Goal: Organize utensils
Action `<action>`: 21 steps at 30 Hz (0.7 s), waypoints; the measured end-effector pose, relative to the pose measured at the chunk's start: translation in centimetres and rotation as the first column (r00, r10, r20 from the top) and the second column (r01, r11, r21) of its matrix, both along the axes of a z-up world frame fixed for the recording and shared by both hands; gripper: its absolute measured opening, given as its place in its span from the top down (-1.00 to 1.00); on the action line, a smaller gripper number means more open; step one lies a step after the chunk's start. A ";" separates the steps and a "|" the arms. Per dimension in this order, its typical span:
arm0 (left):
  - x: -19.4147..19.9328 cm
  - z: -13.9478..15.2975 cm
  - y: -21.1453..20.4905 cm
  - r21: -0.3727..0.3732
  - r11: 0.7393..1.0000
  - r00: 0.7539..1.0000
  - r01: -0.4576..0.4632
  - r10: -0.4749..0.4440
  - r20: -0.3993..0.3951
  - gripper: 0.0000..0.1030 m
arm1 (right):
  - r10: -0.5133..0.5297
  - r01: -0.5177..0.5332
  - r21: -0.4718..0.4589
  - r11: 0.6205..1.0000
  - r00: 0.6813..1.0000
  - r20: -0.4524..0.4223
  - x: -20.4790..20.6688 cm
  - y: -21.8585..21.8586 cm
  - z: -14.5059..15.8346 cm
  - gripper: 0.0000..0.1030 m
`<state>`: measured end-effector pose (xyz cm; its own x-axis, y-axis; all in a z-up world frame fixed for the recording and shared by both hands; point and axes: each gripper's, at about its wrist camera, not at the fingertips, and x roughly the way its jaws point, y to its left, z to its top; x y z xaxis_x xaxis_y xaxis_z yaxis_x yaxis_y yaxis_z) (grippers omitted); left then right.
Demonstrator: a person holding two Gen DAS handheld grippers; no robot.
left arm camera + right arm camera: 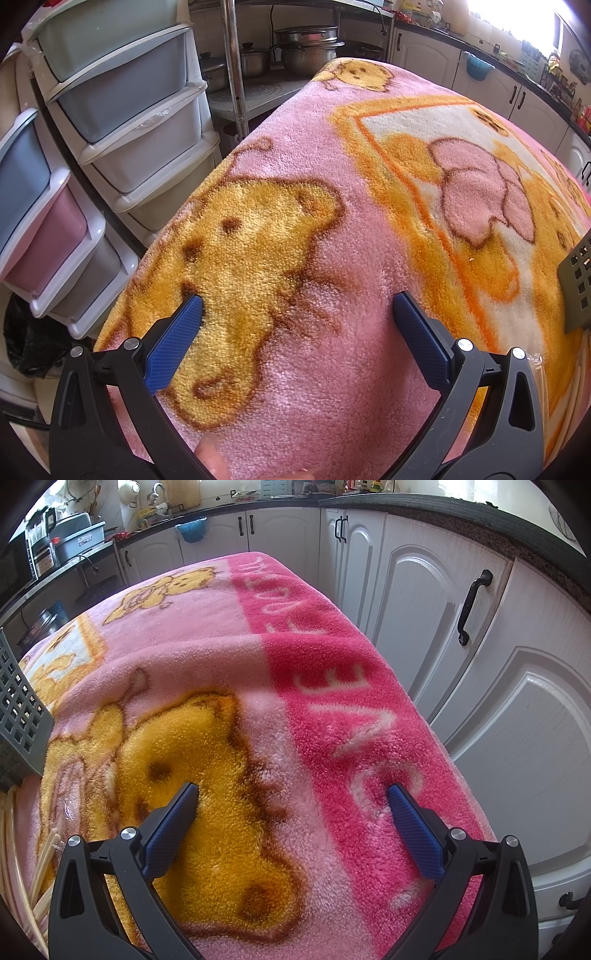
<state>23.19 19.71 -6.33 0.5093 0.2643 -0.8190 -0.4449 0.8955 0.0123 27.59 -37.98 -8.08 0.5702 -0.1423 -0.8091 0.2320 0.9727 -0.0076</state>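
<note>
The left gripper [297,308] hangs low over a fluffy pink blanket [332,350], and its two blue fingers [173,343] are spread wide with nothing between them. A bit of a person's hand [210,459] peeks in at the near edge. Under the fingers is a big yellow bear picture [243,266] woven into the blanket. At the right edge of this view sits a corner of a grey basket [578,280] with little square holes.

The right gripper [291,795] hangs over the same blanket, and its blue fingers [415,834] are spread wide and hold nothing too. Near its left side lie thin pale sticks [44,853], which look like chopsticks, on the blanket. Just past them, at the left edge, stands the grey basket. To the right runs a bright pink stripe [332,701] with pale letters.

Farther away on the left are stacked plastic drawers [122,96] in soft colours. Behind the blanket stand metal pots [306,51] on a shelf. White cupboards [461,627] with dark handles run along the right and the far side
</note>
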 end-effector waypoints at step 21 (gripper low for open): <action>-0.1 0.1 0.3 0.001 1.000 1.000 0.002 -0.002 0.002 -0.83 | 0.000 0.000 0.001 1.000 1.000 0.000 0.0 0.0 0.0 -0.91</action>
<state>23.13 20.03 -6.25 0.5110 0.2644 -0.8179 -0.4434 0.8963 0.0127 27.60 -37.97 -8.10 0.5703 -0.1413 -0.8092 0.2318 0.9727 -0.0065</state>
